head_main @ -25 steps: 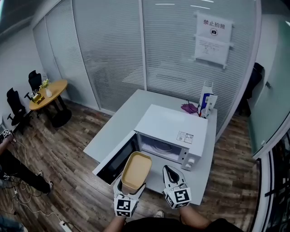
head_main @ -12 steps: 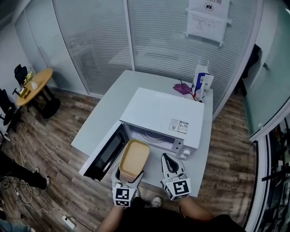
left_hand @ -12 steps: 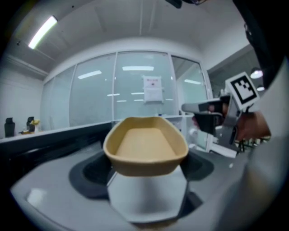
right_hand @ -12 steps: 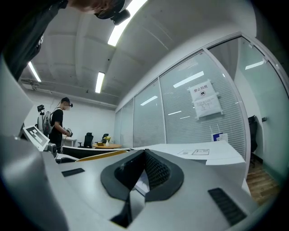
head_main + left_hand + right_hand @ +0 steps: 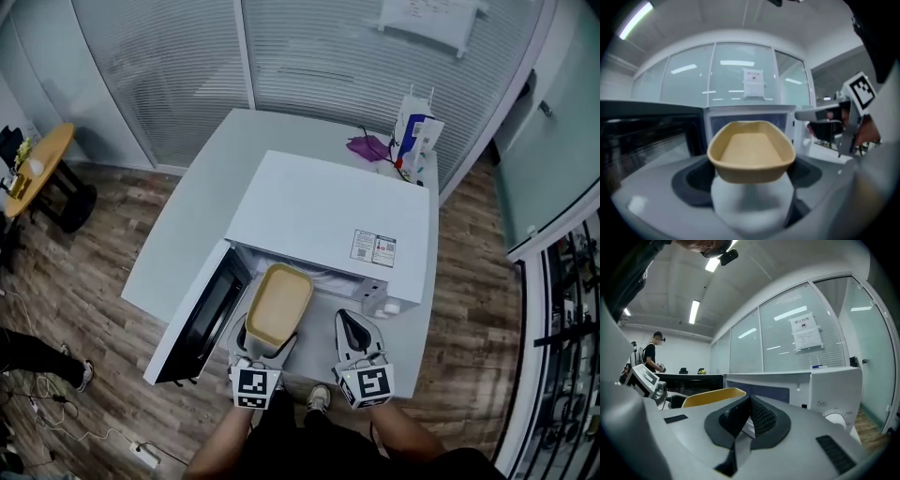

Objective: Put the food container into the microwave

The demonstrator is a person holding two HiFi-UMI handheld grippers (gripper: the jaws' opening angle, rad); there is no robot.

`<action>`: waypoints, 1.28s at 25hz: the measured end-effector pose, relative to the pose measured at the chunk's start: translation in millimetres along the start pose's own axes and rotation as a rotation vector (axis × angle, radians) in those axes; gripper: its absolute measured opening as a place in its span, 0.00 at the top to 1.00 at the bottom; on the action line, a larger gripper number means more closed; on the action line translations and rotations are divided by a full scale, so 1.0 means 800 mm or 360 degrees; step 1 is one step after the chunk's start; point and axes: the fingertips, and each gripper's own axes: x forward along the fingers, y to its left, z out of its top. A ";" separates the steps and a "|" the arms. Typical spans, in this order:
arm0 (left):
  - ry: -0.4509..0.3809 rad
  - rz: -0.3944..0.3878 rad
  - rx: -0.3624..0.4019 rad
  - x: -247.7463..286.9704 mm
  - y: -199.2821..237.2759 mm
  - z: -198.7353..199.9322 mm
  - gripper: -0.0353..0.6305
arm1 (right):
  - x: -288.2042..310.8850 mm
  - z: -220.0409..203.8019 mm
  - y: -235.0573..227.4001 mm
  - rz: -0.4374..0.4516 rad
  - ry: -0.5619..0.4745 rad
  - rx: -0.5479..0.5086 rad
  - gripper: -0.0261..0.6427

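Fingers (image 5: 689,180) of left gripper (image 5: 268,339) spread wide, clamping food container (image 5: 278,303); right gripper (image 5: 352,324) closed, empty. Microwave (image 5: 328,211) door (image 5: 202,314) hangs open at left, container just before the cavity.

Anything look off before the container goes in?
Nothing stands out. The container sits level in the left gripper, with no spill visible, and it faces the microwave, whose door is wide open.

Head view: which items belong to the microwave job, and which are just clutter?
Job: food container, held in left tool; microwave, door open.
Clutter: purple cloth and blue-and-white package behind the microwave; round wooden table.
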 end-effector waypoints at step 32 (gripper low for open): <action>0.0130 -0.0094 -0.0015 0.223 -0.001 -0.015 0.22 | 0.063 -0.091 -0.023 -0.0276 0.0234 0.0130 0.95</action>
